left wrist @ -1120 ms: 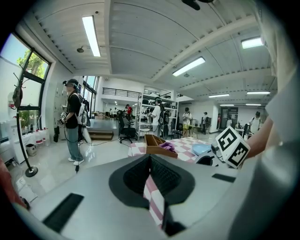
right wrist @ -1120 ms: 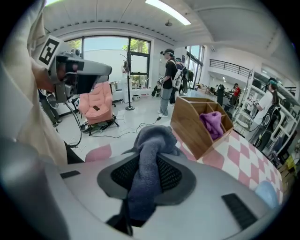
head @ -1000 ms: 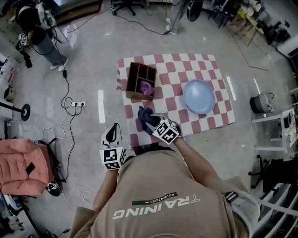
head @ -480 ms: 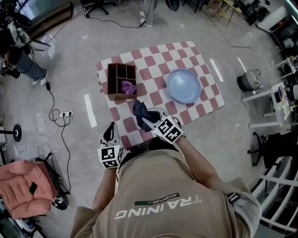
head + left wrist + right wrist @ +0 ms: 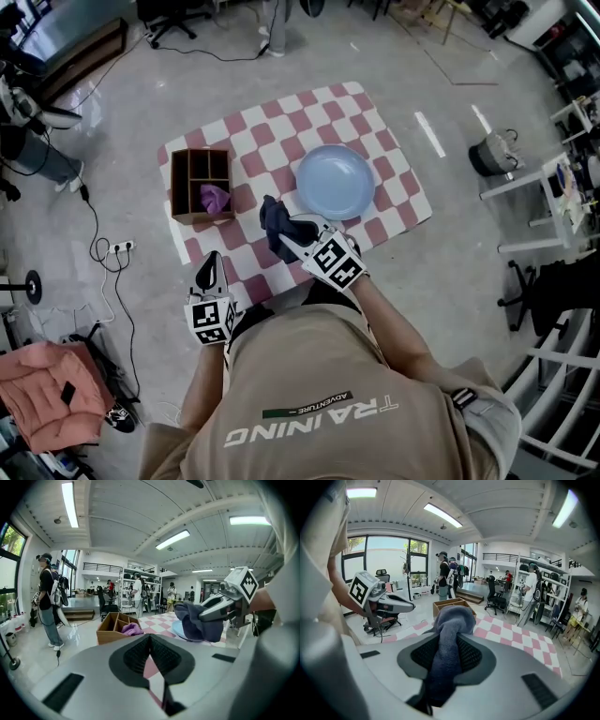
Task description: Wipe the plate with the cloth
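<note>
Cloth [image 5: 274, 225] raised nearer plate [image 5: 336, 182]; wooden box [image 5: 201, 218], purple rag [image 5: 216, 198] alongside.

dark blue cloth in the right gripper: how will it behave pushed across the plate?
Likely floppy: the dark blue cloth bulges and droops beyond the right gripper, showing no fixed shape. Probably light, since one narrow pinch carries it all. On the plate it may bunch and drag rather than slide flat.
</note>
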Tool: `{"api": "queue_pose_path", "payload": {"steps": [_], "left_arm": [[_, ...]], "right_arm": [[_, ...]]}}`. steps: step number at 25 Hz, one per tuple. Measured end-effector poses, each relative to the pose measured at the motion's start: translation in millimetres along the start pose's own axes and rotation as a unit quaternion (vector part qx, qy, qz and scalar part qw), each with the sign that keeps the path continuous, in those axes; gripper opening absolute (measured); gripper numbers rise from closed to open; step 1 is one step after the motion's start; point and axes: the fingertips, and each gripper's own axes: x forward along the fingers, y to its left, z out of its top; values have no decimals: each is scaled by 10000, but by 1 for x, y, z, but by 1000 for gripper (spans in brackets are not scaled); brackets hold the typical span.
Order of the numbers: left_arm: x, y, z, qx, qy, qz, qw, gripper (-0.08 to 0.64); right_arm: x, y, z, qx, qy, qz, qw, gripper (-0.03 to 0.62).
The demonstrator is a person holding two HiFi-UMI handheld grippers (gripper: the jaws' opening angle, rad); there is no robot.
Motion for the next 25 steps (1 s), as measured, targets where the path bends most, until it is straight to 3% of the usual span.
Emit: {"api": "queue_pose_path", "payload": {"steps": [8,15,19,25], "left_arm": [[63,-64,34,-87,-47,526,9986,14],[102,-103,38,-446,64,1087,9930,14],[111,-127,47,-527,129,1111,9923,14],[127,-130,51,-442,270,1024,9934,14]], "right_arm": [[-43,-92,-28,-285,-87,236,9993,112],[-59,-155,-63,-398,-43,677,9969,112],[-65,-177,-76,-350,19,806,9961,112],[-56,-185,-80,-308,63,965,9948,112]]}}
